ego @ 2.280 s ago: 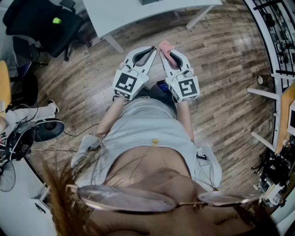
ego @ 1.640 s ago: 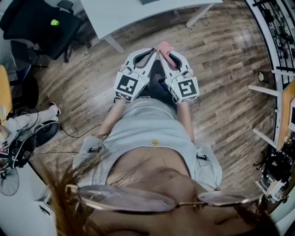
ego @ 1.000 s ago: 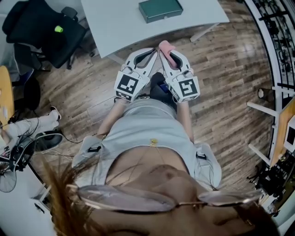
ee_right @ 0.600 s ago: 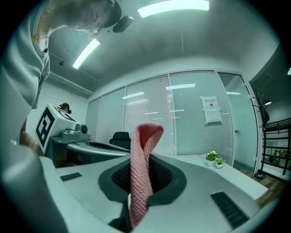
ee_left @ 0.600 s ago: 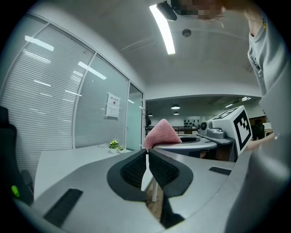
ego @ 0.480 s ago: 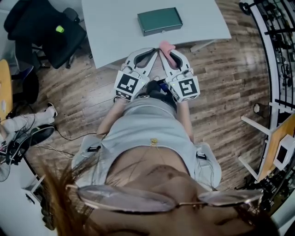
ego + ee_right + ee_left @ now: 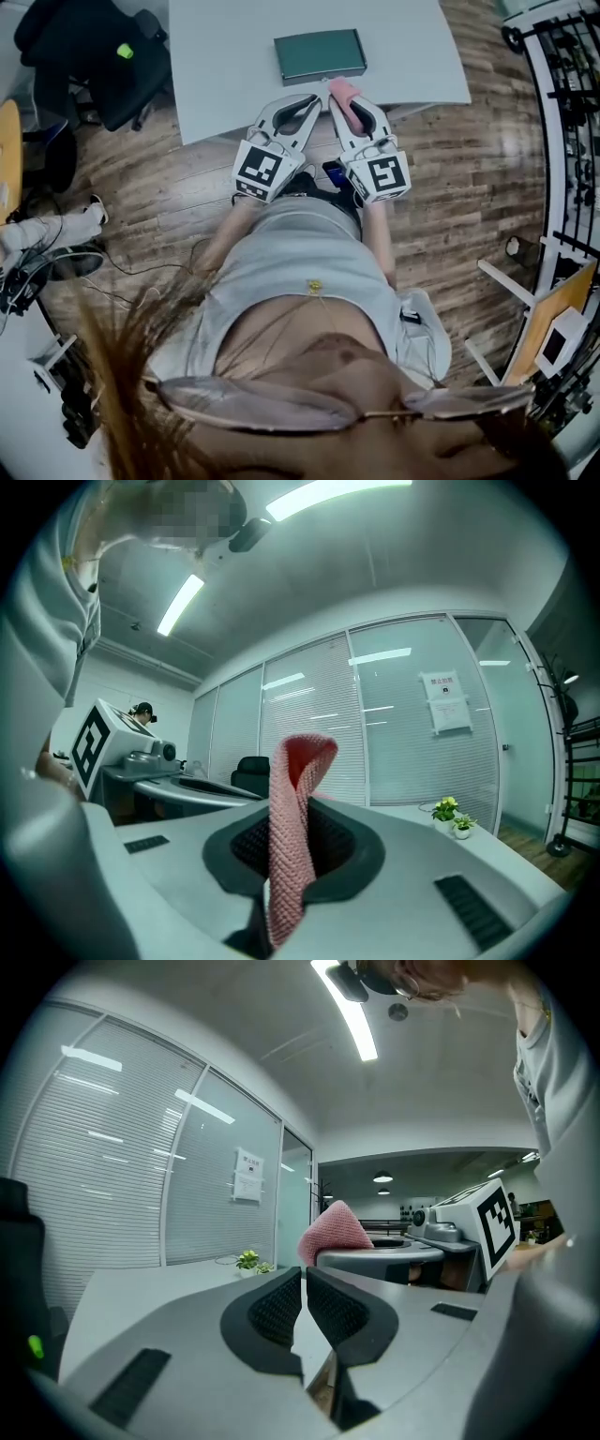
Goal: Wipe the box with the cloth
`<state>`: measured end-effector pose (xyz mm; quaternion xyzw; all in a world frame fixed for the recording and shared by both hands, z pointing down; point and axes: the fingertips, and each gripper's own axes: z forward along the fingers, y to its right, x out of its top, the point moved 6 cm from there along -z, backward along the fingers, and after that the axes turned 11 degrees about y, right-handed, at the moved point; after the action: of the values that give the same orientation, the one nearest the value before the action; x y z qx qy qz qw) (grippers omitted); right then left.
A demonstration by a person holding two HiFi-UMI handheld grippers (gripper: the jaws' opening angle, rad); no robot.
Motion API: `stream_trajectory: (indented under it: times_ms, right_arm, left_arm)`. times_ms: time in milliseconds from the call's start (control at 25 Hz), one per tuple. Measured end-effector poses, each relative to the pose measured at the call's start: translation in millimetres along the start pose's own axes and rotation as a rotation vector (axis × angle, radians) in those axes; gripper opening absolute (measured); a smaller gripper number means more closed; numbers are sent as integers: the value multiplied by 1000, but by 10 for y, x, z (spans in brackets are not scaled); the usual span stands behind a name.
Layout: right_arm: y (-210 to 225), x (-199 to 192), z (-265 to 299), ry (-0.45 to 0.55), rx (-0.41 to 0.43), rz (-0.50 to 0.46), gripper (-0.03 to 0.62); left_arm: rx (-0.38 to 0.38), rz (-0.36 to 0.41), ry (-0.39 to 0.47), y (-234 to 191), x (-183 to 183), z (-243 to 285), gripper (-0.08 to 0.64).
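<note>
Poised just short of the green box (image 7: 320, 56), flat on the white table (image 7: 225, 66). Clamped in the right gripper (image 7: 292, 850), beside the box's near edge: a folded pink cloth (image 7: 343, 97), its loop standing clear of the jaws. Alongside, equally close to the box, the left gripper (image 7: 305, 1290), jaws pressed together on nothing. No contact visible between cloth and box. Cloth in hand, then, but wiping apparently not begun. Left to do: lower the cloth onto the box and rub across its top.
</note>
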<state>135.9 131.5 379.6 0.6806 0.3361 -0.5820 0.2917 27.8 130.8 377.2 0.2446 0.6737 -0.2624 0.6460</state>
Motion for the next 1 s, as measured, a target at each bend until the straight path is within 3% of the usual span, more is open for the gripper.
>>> stream_trajectory:
  times_ms: [360, 1000]
  right_arm:
    - [196, -64, 60, -13, 8, 1, 38]
    - [498, -226, 631, -74, -43, -29, 38]
  left_arm:
    - [38, -5, -24, -87, -53, 166, 40]
    - [-29, -21, -18, -660, -101, 590, 41]
